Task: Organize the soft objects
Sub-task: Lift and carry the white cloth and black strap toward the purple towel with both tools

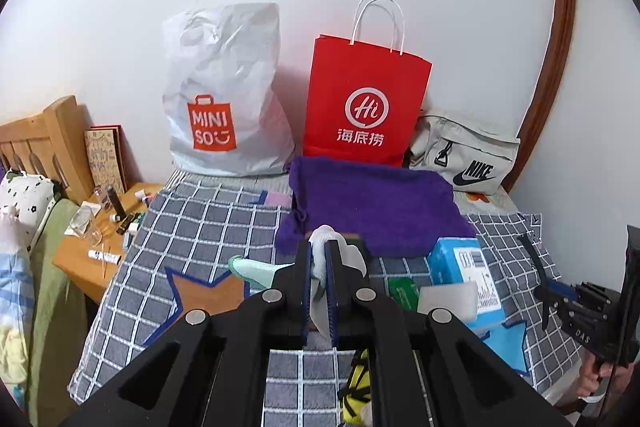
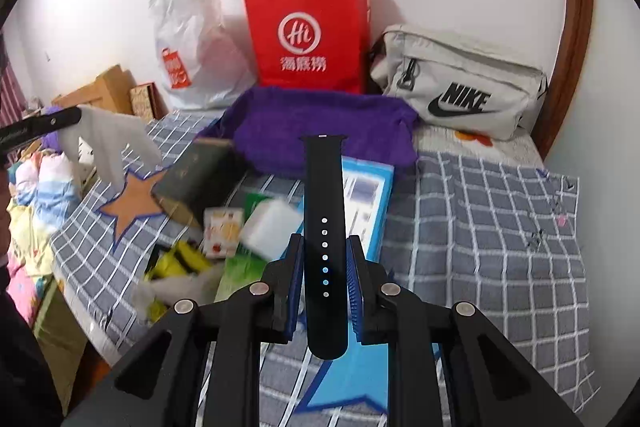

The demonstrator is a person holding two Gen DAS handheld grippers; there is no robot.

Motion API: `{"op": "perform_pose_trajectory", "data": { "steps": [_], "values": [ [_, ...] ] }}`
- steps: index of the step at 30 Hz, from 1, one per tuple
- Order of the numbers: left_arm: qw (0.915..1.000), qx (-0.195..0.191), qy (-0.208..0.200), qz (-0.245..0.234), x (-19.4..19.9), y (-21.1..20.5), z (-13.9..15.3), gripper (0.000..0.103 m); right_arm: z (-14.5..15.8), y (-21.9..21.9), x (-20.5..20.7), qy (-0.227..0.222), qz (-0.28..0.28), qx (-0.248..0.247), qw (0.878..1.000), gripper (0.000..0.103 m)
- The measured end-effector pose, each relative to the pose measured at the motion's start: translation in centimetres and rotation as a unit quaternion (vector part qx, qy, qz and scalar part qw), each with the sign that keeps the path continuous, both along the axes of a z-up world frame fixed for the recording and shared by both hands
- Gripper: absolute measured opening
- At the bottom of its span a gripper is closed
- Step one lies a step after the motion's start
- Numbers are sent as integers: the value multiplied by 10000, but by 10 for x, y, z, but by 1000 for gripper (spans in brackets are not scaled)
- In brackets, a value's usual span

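at the far left, a light wooden bedside table (image 1: 86, 259) carries small bottles and tubes. on the grey checked bedspread (image 1: 208, 223) an orange star patch (image 1: 204, 293) lies next to a mint-green sock (image 1: 256, 269). the left gripper (image 1: 319, 255) is pressed tight on a soft white cloth (image 1: 326, 247), which bunches above and between its fingers. behind it a purple fuzzy towel (image 1: 376, 203) lies spread before a white miniso plastic bag (image 1: 224, 95), a red paper bag with white handles (image 1: 362, 99) and a pale grey nike pouch (image 1: 468, 155), all against the wall. a light blue carton (image 1: 466, 267) lies just right of the towel's near edge. the right gripper (image 2: 325, 259) pinches a black perforated rubber watch strap (image 2: 325, 227), held upright above the bedspread with its top end over the towel.
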State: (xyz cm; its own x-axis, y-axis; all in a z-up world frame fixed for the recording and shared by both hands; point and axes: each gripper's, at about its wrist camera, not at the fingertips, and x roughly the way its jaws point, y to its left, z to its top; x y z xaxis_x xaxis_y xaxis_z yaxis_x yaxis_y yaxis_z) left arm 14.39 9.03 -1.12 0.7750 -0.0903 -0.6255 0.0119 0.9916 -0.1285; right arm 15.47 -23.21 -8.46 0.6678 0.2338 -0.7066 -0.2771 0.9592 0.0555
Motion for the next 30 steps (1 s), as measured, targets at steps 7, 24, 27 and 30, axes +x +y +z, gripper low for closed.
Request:
{"op": "perform_pose_trajectory", "data": {
  "steps": [7,24,27,30],
  "values": [
    [10000,53,-22,17,31,-4,12,7,20,-2,39,-73,22,102,9999,20],
    [9995,267,117,-135,122,-23,11,7,37,11,137,-301,172,55,9994,20],
    [9994,242,188,-159,140,-25,5,7,28,15,159,-199,216,8,9996,20],
    [9993,162,293,-154,162,-26,-3,7,19,20,184,-42,257,-22,9997,20]
  ]
}}
